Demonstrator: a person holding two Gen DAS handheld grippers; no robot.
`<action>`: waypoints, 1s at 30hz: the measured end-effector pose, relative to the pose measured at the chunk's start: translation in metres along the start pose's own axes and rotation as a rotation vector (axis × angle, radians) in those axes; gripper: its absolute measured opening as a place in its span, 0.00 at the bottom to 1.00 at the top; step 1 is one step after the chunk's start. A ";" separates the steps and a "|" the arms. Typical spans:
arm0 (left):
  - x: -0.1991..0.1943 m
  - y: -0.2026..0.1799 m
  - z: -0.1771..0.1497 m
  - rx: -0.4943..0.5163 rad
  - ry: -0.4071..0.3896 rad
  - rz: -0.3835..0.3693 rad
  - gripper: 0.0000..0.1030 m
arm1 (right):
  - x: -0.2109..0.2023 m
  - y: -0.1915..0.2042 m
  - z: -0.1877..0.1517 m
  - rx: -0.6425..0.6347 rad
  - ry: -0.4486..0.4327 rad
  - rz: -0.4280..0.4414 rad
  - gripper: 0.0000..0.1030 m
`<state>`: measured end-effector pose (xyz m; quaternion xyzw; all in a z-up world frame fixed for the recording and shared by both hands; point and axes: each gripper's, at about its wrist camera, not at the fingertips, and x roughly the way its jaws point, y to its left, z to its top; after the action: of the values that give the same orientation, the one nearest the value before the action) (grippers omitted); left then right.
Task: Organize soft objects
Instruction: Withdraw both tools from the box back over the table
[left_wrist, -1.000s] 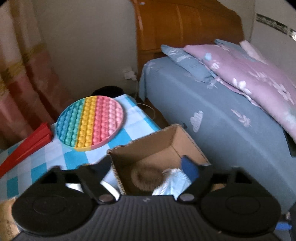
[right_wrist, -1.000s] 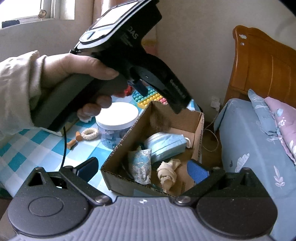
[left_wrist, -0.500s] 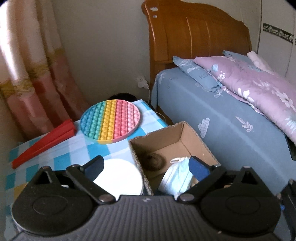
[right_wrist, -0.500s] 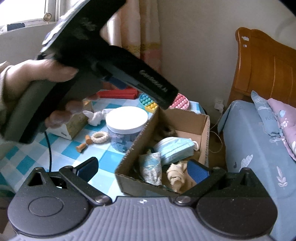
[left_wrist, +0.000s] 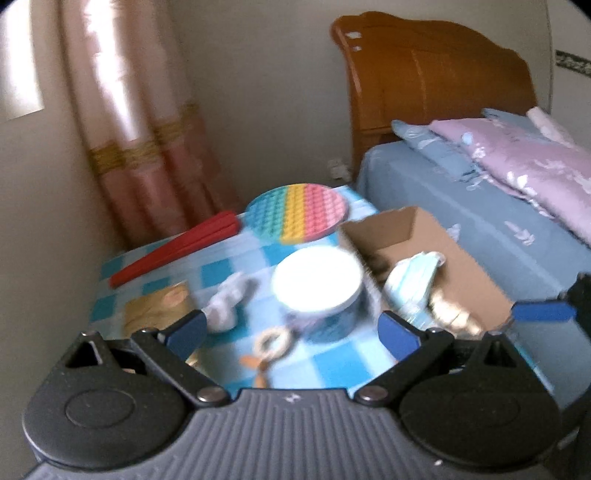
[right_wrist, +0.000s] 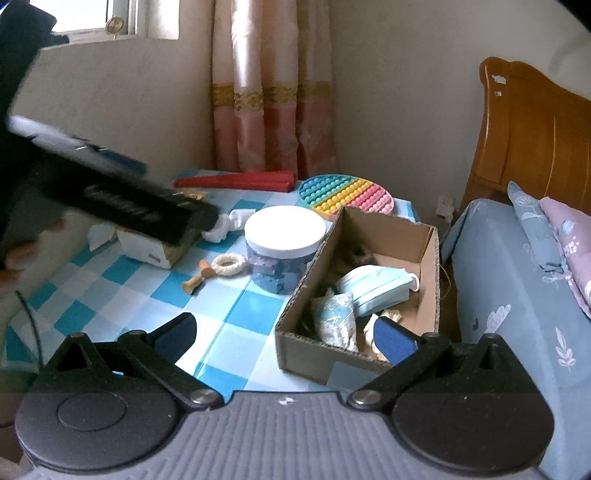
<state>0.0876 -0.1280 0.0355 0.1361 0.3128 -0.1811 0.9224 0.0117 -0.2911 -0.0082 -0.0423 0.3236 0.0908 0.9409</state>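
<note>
A cardboard box (right_wrist: 430, 266) on the blue checked table (right_wrist: 236, 332) holds a light blue face mask (right_wrist: 373, 290), a patterned cloth pouch (right_wrist: 334, 319), a cream knotted piece and a dark fuzzy item. The box (left_wrist: 465, 273) also shows in the left wrist view. On the table lie a white soft lump (right_wrist: 229, 219) and a cream woven ring (right_wrist: 231, 264). My left gripper (left_wrist: 291, 328) is open and empty above the table's left part. My right gripper (right_wrist: 284, 336) is open and empty, in front of the box.
A white-lidded jar (right_wrist: 284, 236) stands beside the box. A rainbow pop mat (right_wrist: 345, 194), a red folded fan (right_wrist: 236, 181), a tissue box (right_wrist: 147, 247) and a wooden peg (right_wrist: 195, 282) are on the table. A bed (right_wrist: 517, 295) is to the right.
My left gripper has pulled back from over the box and swung left over the table. My right gripper has backed away, so more of the table shows.
</note>
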 end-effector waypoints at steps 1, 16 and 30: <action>-0.005 0.003 -0.007 0.002 -0.001 0.023 0.96 | 0.000 0.002 -0.001 -0.003 0.003 -0.005 1.00; -0.025 0.070 -0.095 -0.129 0.059 0.157 0.97 | 0.012 0.046 0.012 -0.073 0.040 0.017 1.00; -0.006 0.125 -0.123 -0.241 0.110 0.203 0.97 | 0.070 0.104 0.033 -0.149 0.081 0.136 1.00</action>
<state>0.0709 0.0301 -0.0382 0.0650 0.3670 -0.0405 0.9270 0.0649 -0.1749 -0.0275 -0.0939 0.3557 0.1764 0.9130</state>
